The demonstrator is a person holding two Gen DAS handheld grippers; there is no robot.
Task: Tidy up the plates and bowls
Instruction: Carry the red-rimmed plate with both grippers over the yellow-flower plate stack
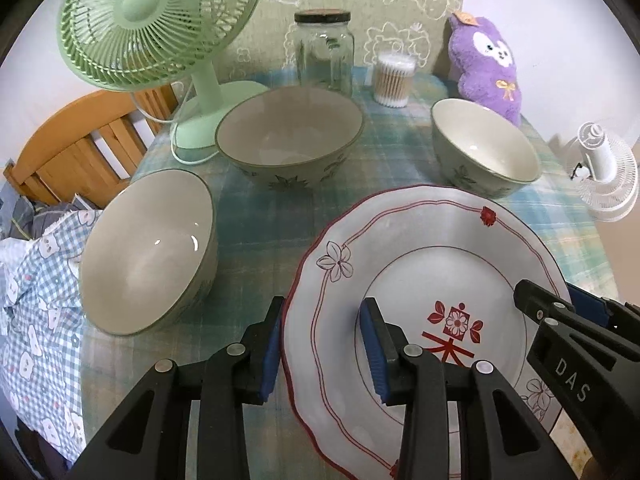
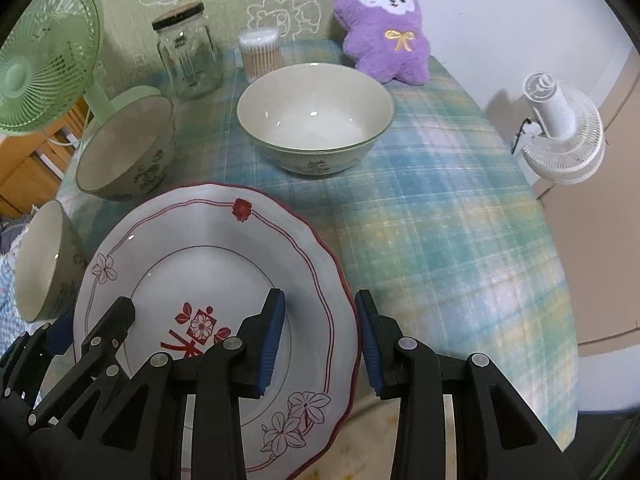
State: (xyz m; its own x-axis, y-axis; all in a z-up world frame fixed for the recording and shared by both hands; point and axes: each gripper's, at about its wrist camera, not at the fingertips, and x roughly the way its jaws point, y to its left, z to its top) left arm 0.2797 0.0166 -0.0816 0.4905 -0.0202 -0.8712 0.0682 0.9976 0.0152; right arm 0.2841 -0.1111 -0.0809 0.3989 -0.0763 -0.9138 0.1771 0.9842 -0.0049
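Plate (image 1: 420, 264) with a red wavy edge and red flower marks sits near the front of the table, held from both sides. The left gripper (image 1: 322, 354) straddles the plate's left rim, one blue pad outside the edge and the other over the plate's face, jaws narrow and closed on the rim. The right gripper (image 2: 320, 342) clamps the opposite rim of the same plate (image 2: 208, 256) in the same way, one finger above the face, one beyond the edge. Whether the plate rests on the cloth or hangs just above it cannot be told.

Three green-patterned bowls stand on the checked tablecloth (image 2: 440, 208): one to the left of the plate (image 1: 148, 252), one behind it at the middle (image 1: 288, 136), and one at the back right (image 1: 484, 148). Behind them are a green fan (image 1: 160, 24), a glass jar (image 1: 324, 52), a tub of cotton swabs (image 1: 394, 78) and a purple plush toy (image 1: 486, 64).
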